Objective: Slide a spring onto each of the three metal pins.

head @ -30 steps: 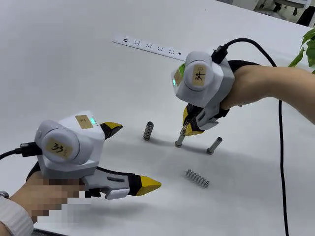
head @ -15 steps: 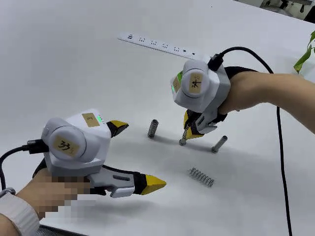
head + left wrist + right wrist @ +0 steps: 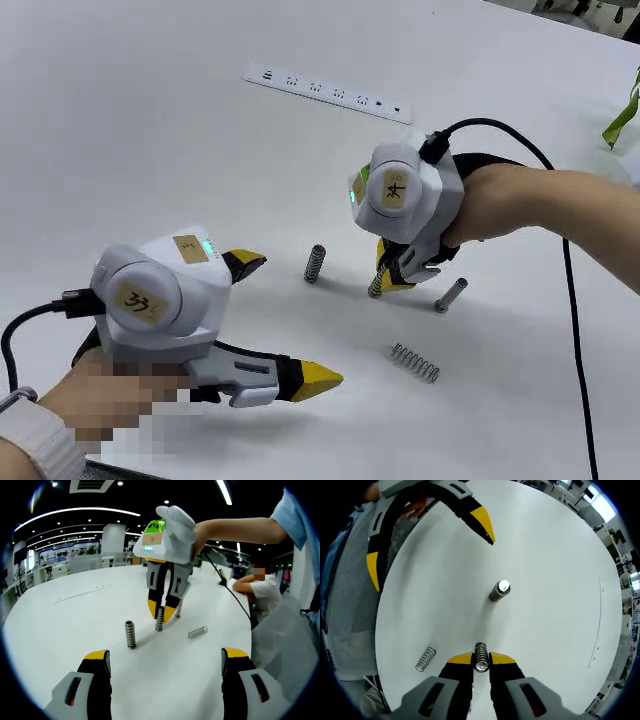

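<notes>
Open-plan office hall, workbench corner.
Wide white table (image 3: 150, 120) with power strip (image 3: 328, 92); long ceiling light strips (image 3: 75, 512), workstations far behind (image 3: 60, 562), a seated person (image 3: 262, 594) nearby.

Your headset looks down over the table (image 3: 150, 150). Your left gripper view faces the middle pin (image 3: 159, 622) level; your right sits close above it.

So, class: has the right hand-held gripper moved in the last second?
Yes. Judged against the middle pin, the right hand-held gripper has come down toward the table, taking the spring lower.
</notes>
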A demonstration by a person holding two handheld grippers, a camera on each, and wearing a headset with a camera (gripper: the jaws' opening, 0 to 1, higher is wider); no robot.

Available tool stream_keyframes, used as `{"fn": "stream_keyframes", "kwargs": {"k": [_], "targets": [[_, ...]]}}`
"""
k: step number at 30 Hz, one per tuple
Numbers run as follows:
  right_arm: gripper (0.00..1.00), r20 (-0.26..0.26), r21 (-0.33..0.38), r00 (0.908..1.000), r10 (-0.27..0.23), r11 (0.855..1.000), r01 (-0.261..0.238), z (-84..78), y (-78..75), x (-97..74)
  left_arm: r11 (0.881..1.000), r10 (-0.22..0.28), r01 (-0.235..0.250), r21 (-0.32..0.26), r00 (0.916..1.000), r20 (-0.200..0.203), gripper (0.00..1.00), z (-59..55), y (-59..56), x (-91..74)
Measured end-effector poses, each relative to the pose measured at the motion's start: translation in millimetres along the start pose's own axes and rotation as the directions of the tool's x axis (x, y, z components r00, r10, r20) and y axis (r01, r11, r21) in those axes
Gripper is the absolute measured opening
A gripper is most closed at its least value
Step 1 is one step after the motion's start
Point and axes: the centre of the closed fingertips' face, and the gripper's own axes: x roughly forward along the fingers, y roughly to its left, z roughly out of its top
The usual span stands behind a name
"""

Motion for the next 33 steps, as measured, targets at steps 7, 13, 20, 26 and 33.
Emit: {"fn": "stream_keyframes", "kwargs": {"k": [7,13,20,26,33], "targets": [[0.13,0.013,0.019,0.9999,-0.009,1.0,0.009,0.3,-1.1,2.4,1.0,-0.005,0.005,0.0,1.0,0.0,0.93,-0.3,-1.6,0.6],[0.13,0.012,0.02,0.9999,-0.007,1.0,0.006,0.5,0.0,3.5,1.0,-0.003,0.003,-0.002,1.0,0.001,0.94,0.9,-2.0,0.4],[0.13,0.004,0.014,1.0,-0.004,1.0,0.004,-1.9,0.5,4.9,1.0,0.002,-0.002,-0.001,1.0,0.003,0.94,2.4,-1.7,0.1],[0.26,0.021,0.007,0.9994,-0.028,1.0,0.027,-3.2,-2.5,3.7,1.0,0.002,-0.002,0.001,1.0,0.0,0.93,2.4,-2.4,0.3],[0.48,0.097,0.045,0.9935,-0.059,0.997,0.054,4.7,-5.7,-5.3,1.0,-0.001,0.001,0.004,1.0,0.0,0.93,1.2,-2.2,0.8]]}}
